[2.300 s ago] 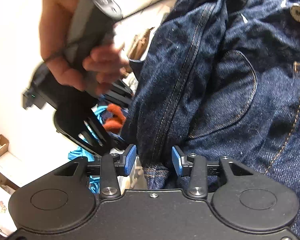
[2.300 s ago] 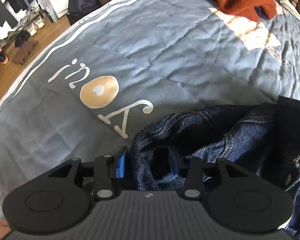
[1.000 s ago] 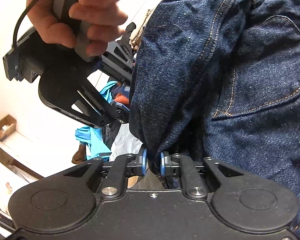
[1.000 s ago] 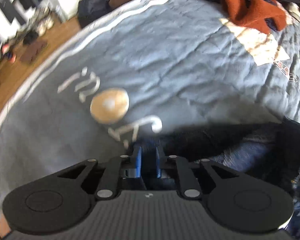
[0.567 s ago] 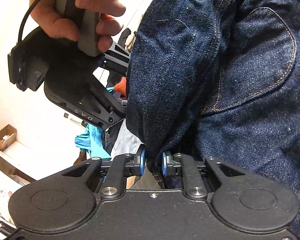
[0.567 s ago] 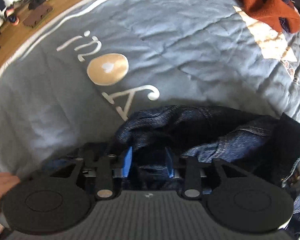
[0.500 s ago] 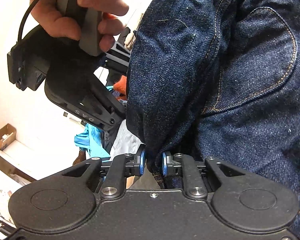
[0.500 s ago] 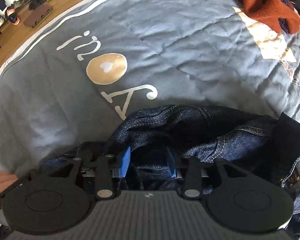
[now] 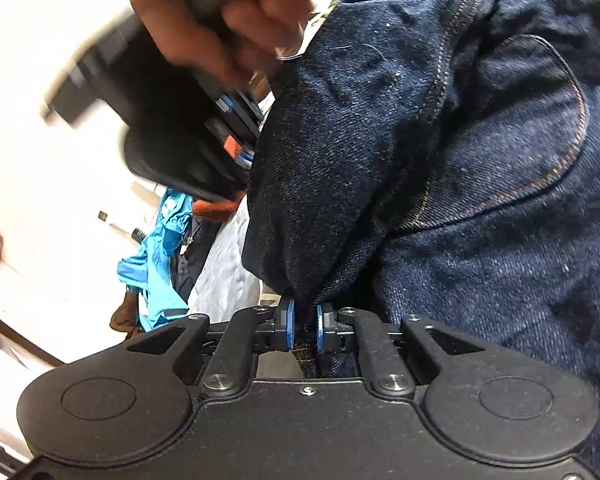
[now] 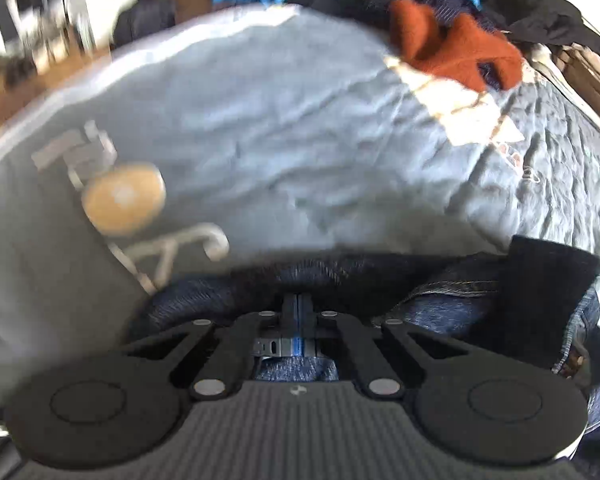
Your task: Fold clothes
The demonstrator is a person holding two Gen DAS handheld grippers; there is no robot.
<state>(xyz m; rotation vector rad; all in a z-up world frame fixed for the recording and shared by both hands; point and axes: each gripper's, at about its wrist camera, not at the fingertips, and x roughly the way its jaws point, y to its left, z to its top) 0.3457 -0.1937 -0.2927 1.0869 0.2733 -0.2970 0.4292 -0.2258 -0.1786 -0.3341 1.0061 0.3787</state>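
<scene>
Left gripper (image 9: 305,328) pinches my jeans (image 9: 460,168), jaws just tightened on a denim fold. Right gripper (image 10: 298,308) snapped fully together above the jeans; only its view shows the grey quilt (image 10: 300,140) beneath.

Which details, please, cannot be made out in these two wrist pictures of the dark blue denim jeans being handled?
- Left wrist view: dark blue denim jeans fill the frame, so their legs are cut off.
- Left wrist view: the hand above and the device it holds are motion-blurred.
- Right wrist view: whether the right gripper pinches denim is unclear; its fingertips are blurred.
- Right wrist view: white lettering on the grey quilt is smeared, unreadable.
</scene>
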